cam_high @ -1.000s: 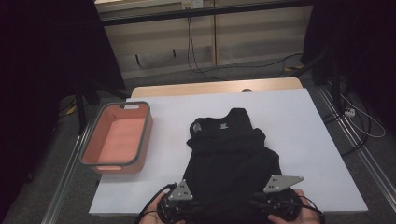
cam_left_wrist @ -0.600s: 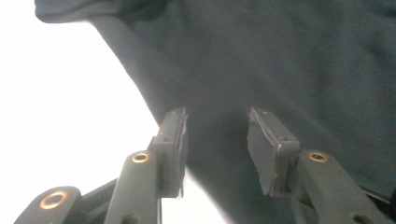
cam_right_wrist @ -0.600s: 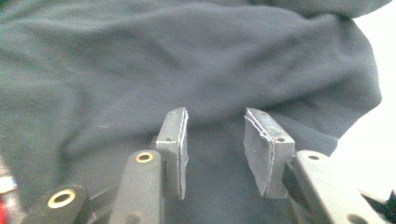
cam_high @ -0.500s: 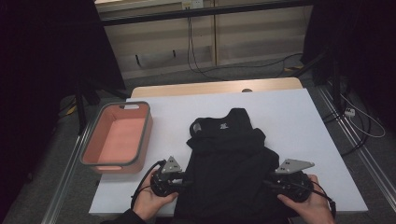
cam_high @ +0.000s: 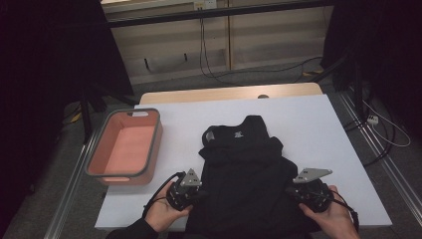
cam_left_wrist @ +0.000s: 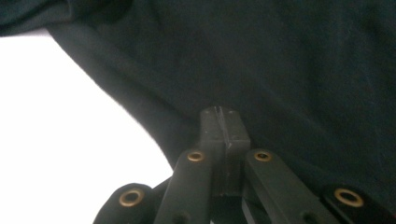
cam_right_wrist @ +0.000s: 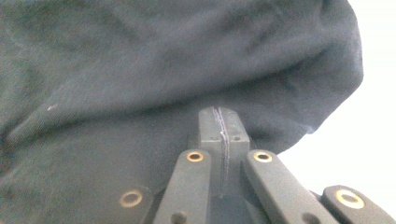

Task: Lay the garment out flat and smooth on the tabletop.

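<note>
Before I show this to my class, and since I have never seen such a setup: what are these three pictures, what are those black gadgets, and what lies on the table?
No robot here: a person holds hand-held tongs in each hand. The high view looks down from above the person's side: the left tongs and the right tongs sit at the two side edges of a black garment spread on the white table. An empty pink bin stands to the left. The other two pictures come from small cameras riding on the tongs, looking along their black jaws. In both, the jaws have just been closing and now stand pressed together at the garment's edge; each seems to pinch the cloth, though the pinch itself is hidden.
</note>
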Available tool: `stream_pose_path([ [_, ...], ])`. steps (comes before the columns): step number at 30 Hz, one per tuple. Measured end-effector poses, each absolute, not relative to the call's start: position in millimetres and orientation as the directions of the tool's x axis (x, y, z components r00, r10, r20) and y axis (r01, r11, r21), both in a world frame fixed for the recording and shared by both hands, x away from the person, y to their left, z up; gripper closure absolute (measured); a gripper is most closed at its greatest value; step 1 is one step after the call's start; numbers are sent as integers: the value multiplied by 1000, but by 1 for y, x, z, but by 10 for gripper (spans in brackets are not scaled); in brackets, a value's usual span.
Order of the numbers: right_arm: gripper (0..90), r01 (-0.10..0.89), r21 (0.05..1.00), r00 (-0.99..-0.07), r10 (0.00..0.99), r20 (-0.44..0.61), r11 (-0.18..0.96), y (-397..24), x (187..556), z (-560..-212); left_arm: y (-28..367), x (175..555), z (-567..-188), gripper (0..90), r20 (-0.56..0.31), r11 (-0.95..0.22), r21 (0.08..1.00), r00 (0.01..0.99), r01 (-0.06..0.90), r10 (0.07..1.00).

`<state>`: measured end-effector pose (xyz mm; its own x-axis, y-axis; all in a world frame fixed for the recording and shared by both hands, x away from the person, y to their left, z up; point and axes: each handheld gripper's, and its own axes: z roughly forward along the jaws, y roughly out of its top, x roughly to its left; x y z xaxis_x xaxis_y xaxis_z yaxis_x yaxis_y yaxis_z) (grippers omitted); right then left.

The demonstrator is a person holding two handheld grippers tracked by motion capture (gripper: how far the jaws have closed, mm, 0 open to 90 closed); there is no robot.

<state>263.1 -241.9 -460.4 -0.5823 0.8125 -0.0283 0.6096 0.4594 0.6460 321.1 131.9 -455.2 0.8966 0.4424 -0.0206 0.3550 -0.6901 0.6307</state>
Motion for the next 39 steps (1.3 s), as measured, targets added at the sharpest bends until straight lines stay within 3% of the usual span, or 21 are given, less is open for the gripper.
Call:
stream_pose_path([
  [22,898,564,621,-699,715,7,544,-239,217,-459,154,276,-453,900,-101,-700,607,910,376,402],
  [23,885,561,627,-701,713,13,541,-239,217,-458,155,275,-452,900,-104,-693,614,909,378,403],
  [25,762,562,652,-685,728,22,509,-241,220,-456,157,278,-451,897,-119,-667,637,904,387,411],
  [27,708,564,680,-662,749,33,469,-244,224,-454,159,282,-449,846,-123,-647,655,899,391,420],
  [29,651,546,722,-642,766,36,424,-247,231,-450,159,289,-447,726,-89,-630,672,888,388,452],
  [31,643,528,748,-628,778,24,403,-249,240,-447,157,297,-445,682,-59,-615,698,885,367,462],
  [33,623,519,761,-607,794,9,388,-251,248,-446,153,305,-445,561,-17,-612,702,868,364,496],
  [39,609,492,792,-585,811,-8,362,-256,281,-443,144,336,-444,459,-3,-554,740,825,382,565],
])
